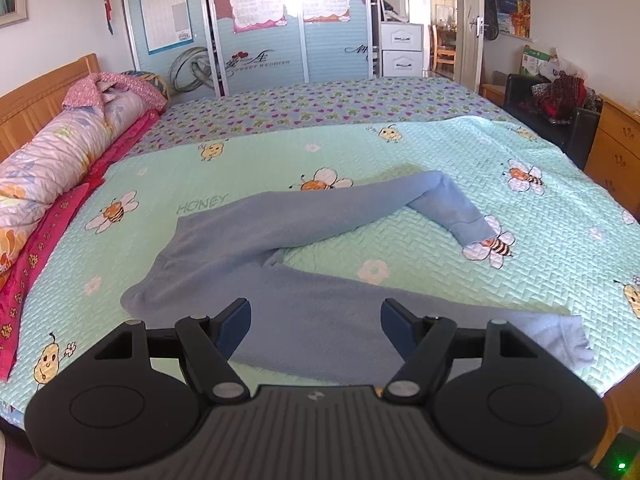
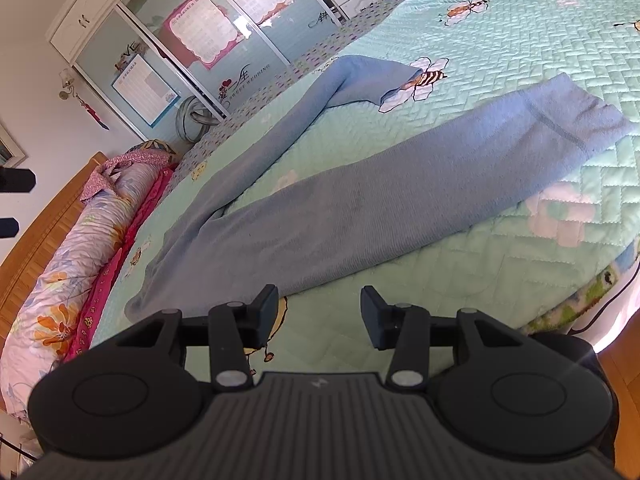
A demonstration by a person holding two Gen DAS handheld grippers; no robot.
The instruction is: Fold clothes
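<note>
Both grippers, left gripper (image 1: 315, 320) and right gripper (image 2: 319, 311), gape empty; blue trousers (image 1: 280, 248) lie splayed mid-frame. Risk: pinching quilt (image 1: 520, 272) along with cloth.

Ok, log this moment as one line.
stage: pre-grasp | blue pants: spread unfolded on bed quilt | left gripper: open, empty | right gripper: open, empty

Blue pants (image 1: 248, 240) (image 2: 320, 208): soft knit, lying flat on bed, unfolded. Left wrist view: waist at centre-left, legs splayed in V. Far leg runs to centre-right, bent back at knee. Near leg runs to lower right, cuff at bed edge.
</note>
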